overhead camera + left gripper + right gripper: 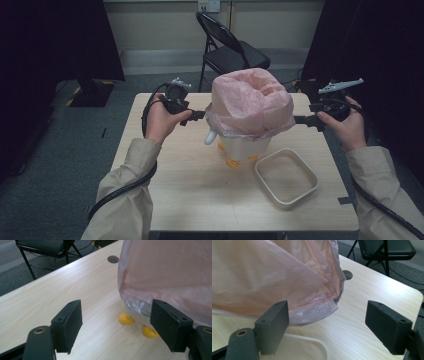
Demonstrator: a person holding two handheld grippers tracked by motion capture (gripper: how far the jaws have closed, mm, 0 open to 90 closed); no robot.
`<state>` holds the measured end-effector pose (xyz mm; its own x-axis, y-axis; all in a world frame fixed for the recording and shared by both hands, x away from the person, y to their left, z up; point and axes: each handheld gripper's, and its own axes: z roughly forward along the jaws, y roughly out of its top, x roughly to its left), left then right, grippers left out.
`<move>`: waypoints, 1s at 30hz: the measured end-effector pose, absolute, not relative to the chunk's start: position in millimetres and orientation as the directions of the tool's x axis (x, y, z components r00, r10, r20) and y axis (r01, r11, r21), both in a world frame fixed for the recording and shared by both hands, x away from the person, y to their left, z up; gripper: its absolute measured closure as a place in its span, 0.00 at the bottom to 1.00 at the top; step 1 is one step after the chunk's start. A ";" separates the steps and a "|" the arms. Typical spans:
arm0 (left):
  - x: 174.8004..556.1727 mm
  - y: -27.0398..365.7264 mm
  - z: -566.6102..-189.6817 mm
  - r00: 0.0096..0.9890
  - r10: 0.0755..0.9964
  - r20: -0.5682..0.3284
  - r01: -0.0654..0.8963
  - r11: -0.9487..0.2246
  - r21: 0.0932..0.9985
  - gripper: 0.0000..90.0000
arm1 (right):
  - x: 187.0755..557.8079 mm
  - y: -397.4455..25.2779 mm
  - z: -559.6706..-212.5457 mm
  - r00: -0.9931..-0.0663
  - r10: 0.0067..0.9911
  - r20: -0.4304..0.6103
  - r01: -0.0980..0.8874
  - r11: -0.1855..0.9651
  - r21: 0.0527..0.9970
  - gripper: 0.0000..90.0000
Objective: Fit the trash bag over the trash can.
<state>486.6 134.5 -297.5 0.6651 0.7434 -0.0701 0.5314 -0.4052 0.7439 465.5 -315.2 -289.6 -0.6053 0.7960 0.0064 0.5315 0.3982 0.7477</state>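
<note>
A small white plastic bin (245, 146) with orange feet (126, 319) and a little white wing at its left side stands near the middle of the pale wooden bench (190, 185). A thin pink plastic bag (251, 101) lines it, puffed up high above the rim and folded down over the edge all round.

The left tongs (200, 115) sit just to the left of the bag, held in the person's left hand (161, 120), with the tips pointing right toward the bag's skirt. In the left gripper view the jaws stand wide apart, holding nothing; the right-hand jaw lies close against the hanging pink plastic, though whether it touches cannot be told, and the orange feet show between the two jaws.

The right tongs (298, 119) come in from the right, gripped by the right hand (346, 126), tips just beside the bag's folded edge. In the right gripper view these jaws also stand wide and empty, with the loose lower edge of the bag (312, 302) beside the left-hand jaw.

A cream rectangular plastic tray (260, 176) lies on the bench near and right of the bin, close to it. A black folding chair (230, 50) stands on the grey floor beyond the far edge of the bench.
</note>
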 end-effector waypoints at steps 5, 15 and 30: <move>470.1 142.3 -308.3 0.666 0.741 -0.087 0.547 -0.405 0.733 0.26 | 454.3 -313.3 -275.9 -0.624 0.781 0.030 0.534 0.398 0.746 0.18; 443.9 156.8 -343.5 0.659 0.739 -0.137 0.575 -0.379 0.725 0.25 | 440.3 -289.3 -231.2 -0.673 0.740 0.000 0.468 0.425 0.775 0.18; 427.9 163.5 -409.2 0.669 0.720 -0.185 0.607 -0.386 0.695 0.25 | 452.5 -222.4 -185.8 -0.754 0.657 -0.008 0.389 0.456 0.800 0.18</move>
<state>427.9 163.5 -409.2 0.6688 0.7201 -0.1848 0.6073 -0.3857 0.6946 452.5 -222.4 -185.8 -0.7539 0.6569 -0.0081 0.3889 0.4562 0.8004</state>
